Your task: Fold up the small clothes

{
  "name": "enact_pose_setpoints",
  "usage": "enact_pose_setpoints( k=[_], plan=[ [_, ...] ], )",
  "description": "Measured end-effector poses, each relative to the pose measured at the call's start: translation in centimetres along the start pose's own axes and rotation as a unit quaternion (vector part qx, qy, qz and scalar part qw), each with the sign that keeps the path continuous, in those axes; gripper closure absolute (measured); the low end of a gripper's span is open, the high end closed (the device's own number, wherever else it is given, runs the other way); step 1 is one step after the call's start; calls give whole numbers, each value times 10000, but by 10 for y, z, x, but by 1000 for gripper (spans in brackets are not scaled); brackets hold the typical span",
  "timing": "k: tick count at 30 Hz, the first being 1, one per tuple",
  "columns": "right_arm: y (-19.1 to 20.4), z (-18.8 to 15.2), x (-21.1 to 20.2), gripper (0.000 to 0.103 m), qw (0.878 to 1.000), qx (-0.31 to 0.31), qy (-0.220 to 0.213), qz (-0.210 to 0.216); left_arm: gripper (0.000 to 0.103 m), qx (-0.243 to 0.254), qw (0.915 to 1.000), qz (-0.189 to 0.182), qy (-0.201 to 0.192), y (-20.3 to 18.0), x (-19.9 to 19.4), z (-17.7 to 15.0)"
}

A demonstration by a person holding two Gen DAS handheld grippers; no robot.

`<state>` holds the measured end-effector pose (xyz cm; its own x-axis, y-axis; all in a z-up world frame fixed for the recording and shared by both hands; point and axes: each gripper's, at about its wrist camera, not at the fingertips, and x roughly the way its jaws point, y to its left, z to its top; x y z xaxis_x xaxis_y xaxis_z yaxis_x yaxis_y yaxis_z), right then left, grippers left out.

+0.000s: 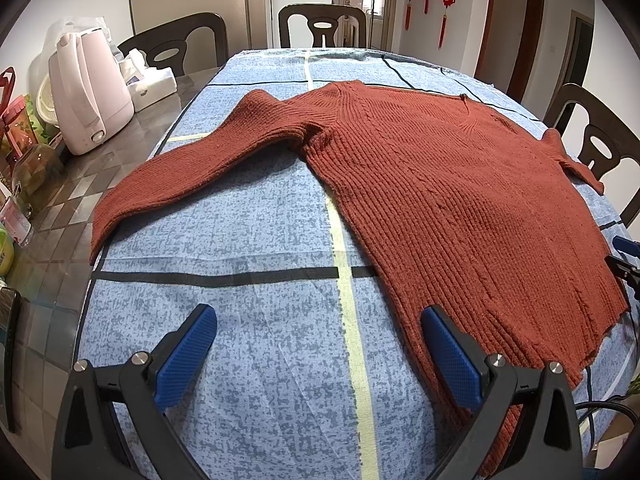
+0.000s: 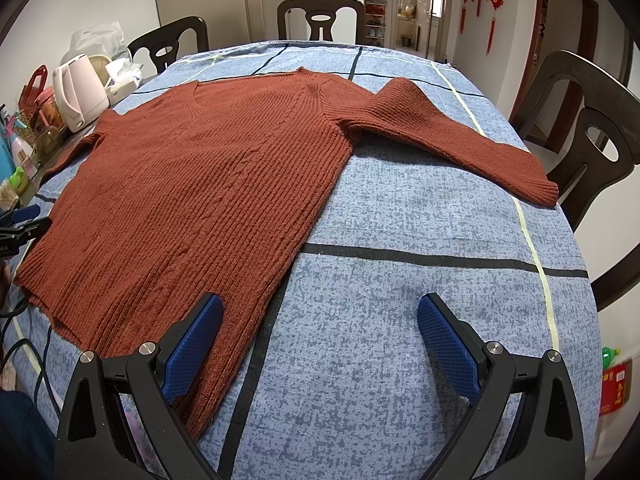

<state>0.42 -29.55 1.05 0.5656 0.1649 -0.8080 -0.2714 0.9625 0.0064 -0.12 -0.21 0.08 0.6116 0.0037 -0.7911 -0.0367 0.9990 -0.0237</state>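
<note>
A rust-red ribbed sweater (image 1: 440, 184) lies flat and spread out on the blue checked tablecloth (image 1: 248, 220), hem toward me, both sleeves stretched outward. My left gripper (image 1: 318, 316) is open and empty above the cloth at the sweater's left hem corner, its right finger over the knit edge. The sweater also shows in the right wrist view (image 2: 208, 184). My right gripper (image 2: 320, 308) is open and empty at the sweater's right hem corner, its left finger over the knit. The right gripper's tip shows at the far right of the left wrist view (image 1: 626, 258).
A pink kettle (image 1: 90, 92), tissue packs (image 1: 154, 82), jars and bottles (image 1: 36, 168) crowd the bare table strip at left. Dark chairs (image 1: 322, 26) stand around the table, one at the right (image 2: 592, 140). Cables (image 2: 24, 344) hang at the near left edge.
</note>
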Motion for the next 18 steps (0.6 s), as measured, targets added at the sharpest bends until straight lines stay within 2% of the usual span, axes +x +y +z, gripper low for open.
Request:
enact_pose_setpoints(
  k=[18],
  plan=[
    [0,3,2,5,10000,14,90,21,0,-5,10000,8,-7,2,-1,-1]
  ],
)
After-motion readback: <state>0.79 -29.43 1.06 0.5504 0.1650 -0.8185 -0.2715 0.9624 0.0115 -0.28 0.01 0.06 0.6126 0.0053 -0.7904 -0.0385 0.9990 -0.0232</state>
